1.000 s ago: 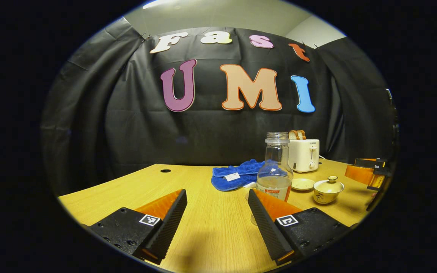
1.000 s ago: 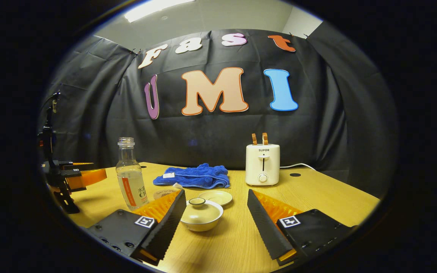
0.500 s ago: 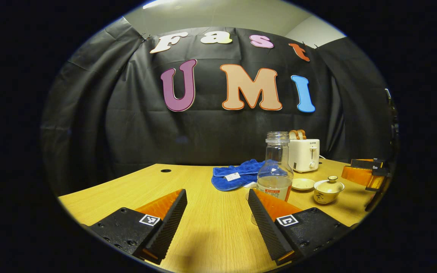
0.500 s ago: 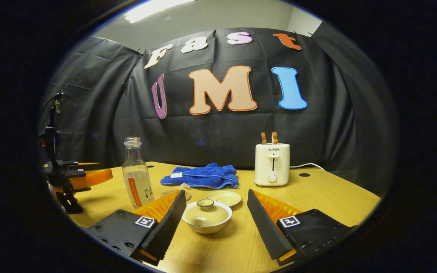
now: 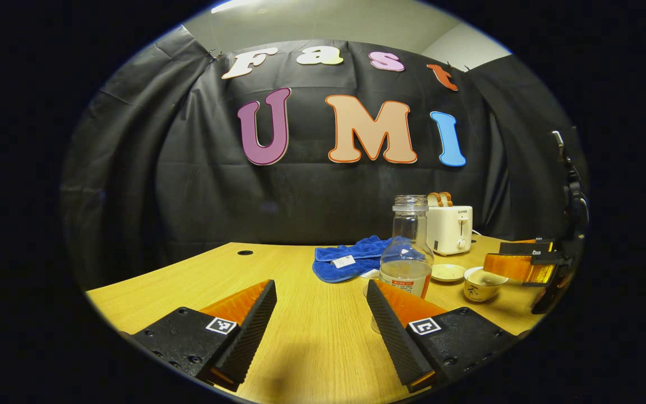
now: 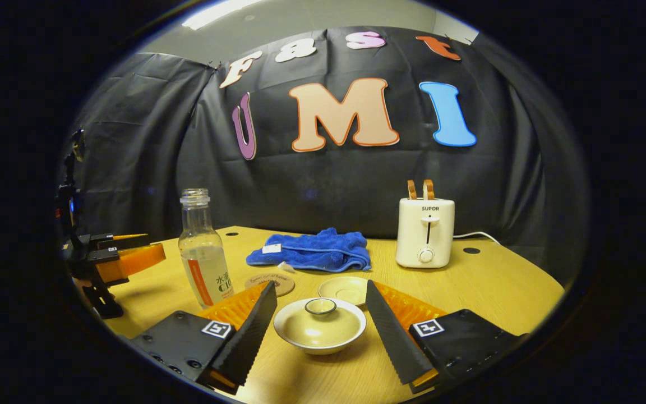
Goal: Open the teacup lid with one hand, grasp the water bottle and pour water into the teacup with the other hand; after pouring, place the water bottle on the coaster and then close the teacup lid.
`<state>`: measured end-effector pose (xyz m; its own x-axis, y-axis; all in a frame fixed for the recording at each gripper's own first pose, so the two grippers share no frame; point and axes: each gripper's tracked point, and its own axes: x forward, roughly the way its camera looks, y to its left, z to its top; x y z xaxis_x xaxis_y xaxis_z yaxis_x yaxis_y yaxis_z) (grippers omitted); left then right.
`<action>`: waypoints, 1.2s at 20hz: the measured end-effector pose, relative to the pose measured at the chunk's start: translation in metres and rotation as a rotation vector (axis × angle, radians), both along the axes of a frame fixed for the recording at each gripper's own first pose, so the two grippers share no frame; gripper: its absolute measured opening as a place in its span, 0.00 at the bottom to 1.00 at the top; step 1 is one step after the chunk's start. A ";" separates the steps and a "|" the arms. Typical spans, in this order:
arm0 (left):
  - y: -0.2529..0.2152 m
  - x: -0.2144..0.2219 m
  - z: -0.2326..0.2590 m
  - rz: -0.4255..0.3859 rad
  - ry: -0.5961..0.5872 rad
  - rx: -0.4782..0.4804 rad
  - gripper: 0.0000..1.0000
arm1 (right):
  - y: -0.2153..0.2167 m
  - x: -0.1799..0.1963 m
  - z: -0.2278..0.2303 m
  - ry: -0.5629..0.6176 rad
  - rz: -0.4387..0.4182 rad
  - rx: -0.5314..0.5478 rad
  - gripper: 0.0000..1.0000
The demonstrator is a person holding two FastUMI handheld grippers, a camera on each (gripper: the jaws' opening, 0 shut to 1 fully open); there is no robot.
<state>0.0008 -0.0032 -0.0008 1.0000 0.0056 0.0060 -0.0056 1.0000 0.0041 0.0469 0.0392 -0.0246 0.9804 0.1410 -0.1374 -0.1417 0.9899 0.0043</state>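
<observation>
Behind teacup: saucer, toaster

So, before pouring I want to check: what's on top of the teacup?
Its lid sits on the teacup, knob up, between the open right gripper fingers. The inside is covered.

Recording booth, black cloth wall, wooden table, toaster

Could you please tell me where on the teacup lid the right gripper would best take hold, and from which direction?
Grip the small round knob at the top centre of the teacup lid, coming down from above. The lid is a shallow dome with sloping sides that would likely slip, while the raised knob gives two opposite faces. The right gripper already straddles the teacup, jaws open, so it probably needs to rise and tilt downward first.
</observation>
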 end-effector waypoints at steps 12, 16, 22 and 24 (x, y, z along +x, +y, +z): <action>0.000 -0.001 0.000 0.001 0.000 0.000 0.95 | 0.005 0.017 -0.015 0.080 0.006 -0.021 0.74; 0.000 0.000 0.000 0.001 0.000 0.000 0.95 | 0.004 0.020 -0.025 0.134 0.000 -0.024 0.68; 0.000 0.000 0.000 0.002 0.000 0.000 0.95 | 0.004 0.024 -0.021 0.110 -0.004 -0.022 0.41; 0.001 0.000 0.000 0.001 0.000 0.000 0.95 | 0.002 0.024 -0.021 0.105 -0.009 -0.031 0.33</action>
<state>0.0003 -0.0027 -0.0008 1.0000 0.0070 0.0060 -0.0070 1.0000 0.0040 0.0706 0.0417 -0.0460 0.9616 0.1261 -0.2437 -0.1329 0.9911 -0.0118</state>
